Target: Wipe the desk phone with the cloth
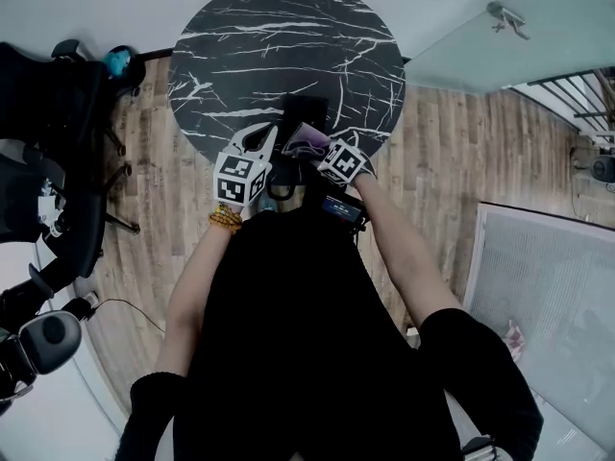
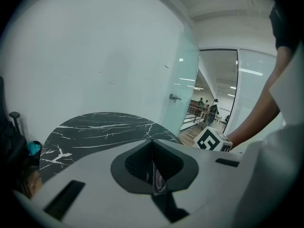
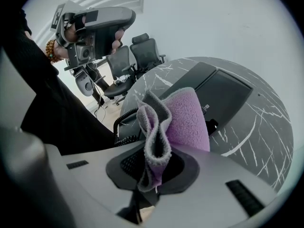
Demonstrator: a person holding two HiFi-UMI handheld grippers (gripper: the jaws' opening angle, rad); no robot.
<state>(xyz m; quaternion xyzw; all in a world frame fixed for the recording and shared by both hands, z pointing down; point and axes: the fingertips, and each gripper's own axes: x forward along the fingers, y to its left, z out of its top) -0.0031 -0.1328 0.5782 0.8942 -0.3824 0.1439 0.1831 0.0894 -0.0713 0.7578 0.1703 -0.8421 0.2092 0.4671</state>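
A black desk phone (image 1: 306,110) (image 3: 223,94) lies on the near part of a round black marble table (image 1: 240,36). Its coiled cord (image 3: 124,127) hangs off the table edge towards me. My right gripper (image 1: 325,150) (image 3: 156,148) is shut on a folded purple and grey cloth (image 1: 306,140) (image 3: 180,120). It holds the cloth just above the phone's near end. My left gripper (image 1: 261,142) (image 2: 152,140) is raised beside it, jaws shut and pointing over the table (image 2: 99,127) at the wall. I see nothing gripped in it. It also shows in the right gripper view (image 3: 95,23).
Black office chairs (image 1: 58,142) (image 3: 142,51) stand left of the table on the wood floor. A glass door (image 2: 183,94) is at the right of the wall. A large pale panel (image 1: 548,296) lies on the floor at my right.
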